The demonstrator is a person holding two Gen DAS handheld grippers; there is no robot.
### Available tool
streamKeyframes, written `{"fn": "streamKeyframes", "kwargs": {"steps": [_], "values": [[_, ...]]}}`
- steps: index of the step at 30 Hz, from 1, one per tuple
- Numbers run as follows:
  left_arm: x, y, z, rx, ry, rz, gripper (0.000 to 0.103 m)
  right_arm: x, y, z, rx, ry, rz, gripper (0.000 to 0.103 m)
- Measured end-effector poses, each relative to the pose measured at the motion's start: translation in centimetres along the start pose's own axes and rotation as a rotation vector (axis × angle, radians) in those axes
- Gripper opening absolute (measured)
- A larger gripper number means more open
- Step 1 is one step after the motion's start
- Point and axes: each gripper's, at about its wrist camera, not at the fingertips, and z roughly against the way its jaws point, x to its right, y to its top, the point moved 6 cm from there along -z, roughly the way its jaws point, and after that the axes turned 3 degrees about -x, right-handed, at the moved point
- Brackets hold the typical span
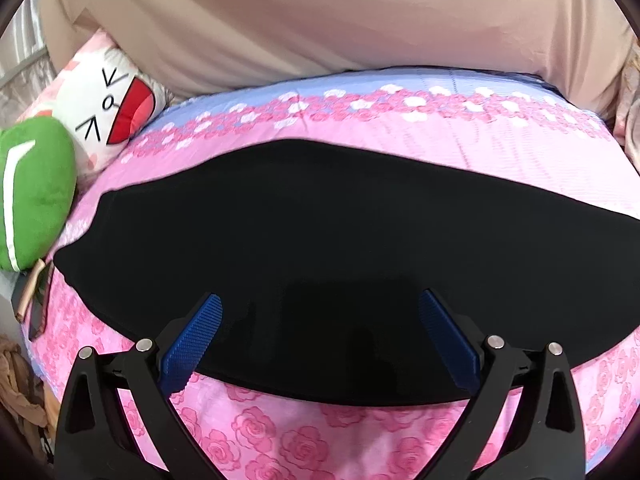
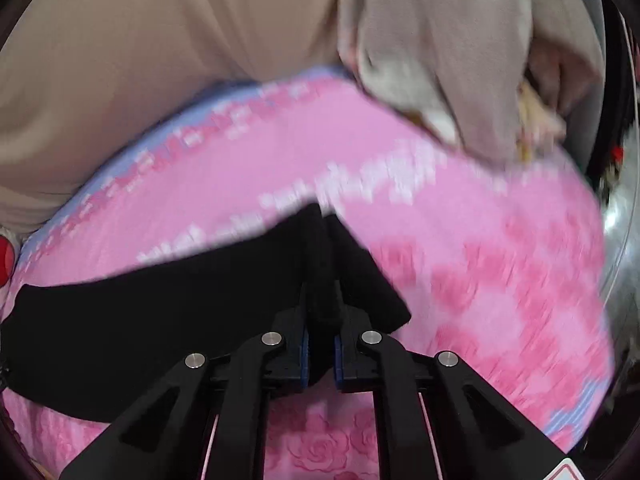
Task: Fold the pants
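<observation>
Black pants lie flat along the near edge of the rose-print bed sheet. Right gripper is pinched on one pants end, fabric bunched between the pads. Left gripper is spread over the near hem, gripping nothing. Left grip should be made before the end is carried over; edges to be kept aligned.

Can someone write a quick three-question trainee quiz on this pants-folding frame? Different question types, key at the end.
1. True or false: the left gripper is clamped on the black pants.
2. What does the right gripper hold? A) green pillow B) a bunched end of the pants C) nothing
3. Fill in: the pants lie on a ____ floral bedsheet.

Key
1. False: its blue fingers stand wide apart over the fabric.
2. B: the jaws are shut on a raised fold of black cloth.
3. Pink.
</observation>
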Motion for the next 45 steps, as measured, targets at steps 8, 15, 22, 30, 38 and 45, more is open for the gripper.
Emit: {"fn": "streamKeyframes", "kwargs": {"steps": [8, 15, 22, 30, 38, 45], "values": [[3.5, 0.4, 0.8, 0.018, 0.006, -0.065, 0.097, 3.2, -1.2, -3.2, -0.108, 0.024, 0.007, 0.007], [5.5, 0.6, 1.1, 0.022, -0.001, -0.103, 0.097, 5.7, -0.8, 0.9, 0.062, -0.057, -0.08, 0.064], [6.1, 0.4, 1.2, 0.022, -0.018, -0.106, 0.097, 5.5, -2.0, -2.6, -0.077, 0.123, -0.221, 0.066], [3.7, -0.1, 0.7, 0.008, -0.032, -0.066, 0.097, 1.8, -2.0, -3.9, -0.11, 0.128, -0.185, 0.019], [-0.3, -0.5, 0.0, 0.003, -0.048, -0.003, 0.097, -9.3, 0.8, 2.1, -0.018, 0.292, -0.055, 0.019], [-6.6, -1.5, -0.9, -0.01, -0.029, 0.109, 0.097, -29.5, 0.0, 4.0, -0.068, 0.525, 0.239, 0.019]]}}
